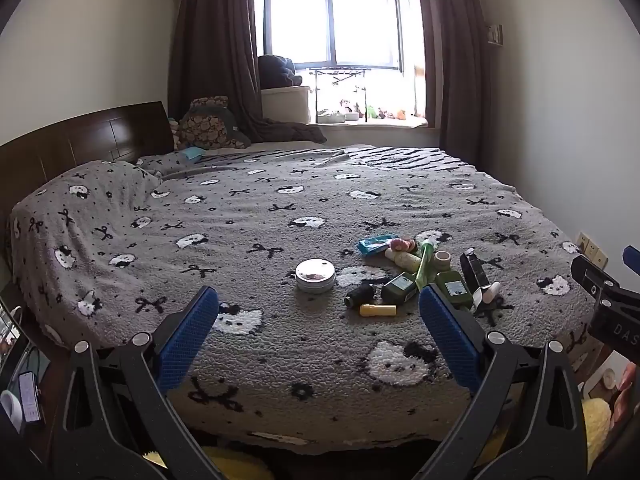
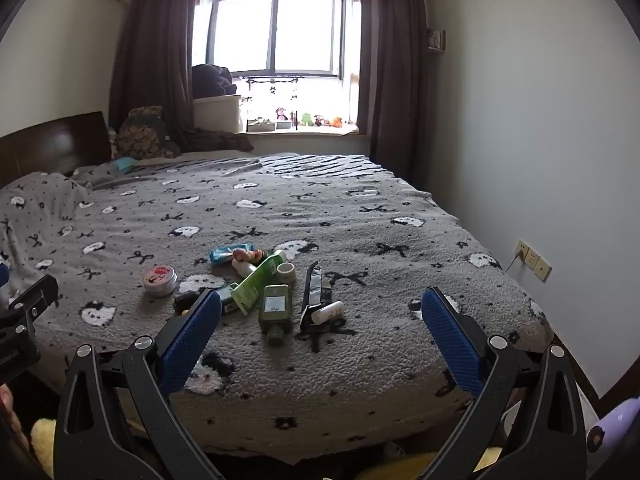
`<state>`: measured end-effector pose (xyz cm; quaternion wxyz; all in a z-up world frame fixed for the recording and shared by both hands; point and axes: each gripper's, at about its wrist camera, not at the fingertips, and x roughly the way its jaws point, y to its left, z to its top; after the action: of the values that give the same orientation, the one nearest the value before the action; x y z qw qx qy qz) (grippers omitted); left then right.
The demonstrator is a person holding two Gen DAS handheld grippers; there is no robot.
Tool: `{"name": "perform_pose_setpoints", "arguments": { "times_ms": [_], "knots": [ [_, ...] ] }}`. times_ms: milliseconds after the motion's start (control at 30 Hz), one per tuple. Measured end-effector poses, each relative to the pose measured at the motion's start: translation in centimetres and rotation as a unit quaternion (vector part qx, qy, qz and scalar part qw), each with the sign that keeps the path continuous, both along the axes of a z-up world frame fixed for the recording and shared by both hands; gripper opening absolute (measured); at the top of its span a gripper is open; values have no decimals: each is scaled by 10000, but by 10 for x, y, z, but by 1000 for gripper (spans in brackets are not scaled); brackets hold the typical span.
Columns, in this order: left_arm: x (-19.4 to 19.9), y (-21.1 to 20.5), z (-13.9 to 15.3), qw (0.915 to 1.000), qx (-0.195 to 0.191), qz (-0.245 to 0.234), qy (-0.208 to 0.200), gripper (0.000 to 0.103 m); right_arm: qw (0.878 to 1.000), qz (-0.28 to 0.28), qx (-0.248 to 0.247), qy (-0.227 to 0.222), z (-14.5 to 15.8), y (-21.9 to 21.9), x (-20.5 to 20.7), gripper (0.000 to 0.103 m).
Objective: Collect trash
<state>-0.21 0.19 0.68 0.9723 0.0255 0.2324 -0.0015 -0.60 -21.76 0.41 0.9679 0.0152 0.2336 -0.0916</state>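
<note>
Both grippers hover over the near edge of the bed (image 1: 280, 208), tilted down toward a grey fleece blanket (image 2: 360, 216) with a cat-and-bow pattern.

Left gripper (image 1: 318, 304): jaws spread wide, nothing between the blue pads (image 1: 188, 336). Right gripper (image 2: 320, 308): jaws likewise wide apart and empty; its pads (image 2: 452, 340) clear the blanket.

Trash lies in one loose cluster on the blanket, toward the near edge and a little right of the bed's middle:
- round metal tin (image 1: 315, 275), apart from the rest on the cluster's left side; its lid shows a red design in the right wrist view (image 2: 159, 279).
- small yellow tube (image 1: 377, 309) at the near side, just beside a black cylindrical item (image 1: 360, 294).
- two dark green bottles (image 1: 454, 289), one either side of a light green carton (image 2: 256, 280) that lies across the pile.
- roll of tape (image 2: 286, 272) just behind the bottles.
- blue wrapper (image 1: 374, 244) at the far side, with a pinkish item touching it; what it is cannot be told.
- black flat package (image 2: 314, 288) on the right side, a white tube (image 2: 328, 312) lying against its near end.

Nothing is held. Headboard (image 1: 80, 140) along the left edge; window (image 2: 276, 32) with dark curtains beyond the far edge.
</note>
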Motion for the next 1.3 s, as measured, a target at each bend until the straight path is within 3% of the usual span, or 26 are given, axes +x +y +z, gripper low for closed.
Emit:
{"name": "perform_pose_setpoints", "arguments": {
  "times_ms": [1300],
  "knots": [
    [-1,5,9,10000,13,49,-67,95,9999,126,-14,-49,3,5,-3,100]
  ]
}}
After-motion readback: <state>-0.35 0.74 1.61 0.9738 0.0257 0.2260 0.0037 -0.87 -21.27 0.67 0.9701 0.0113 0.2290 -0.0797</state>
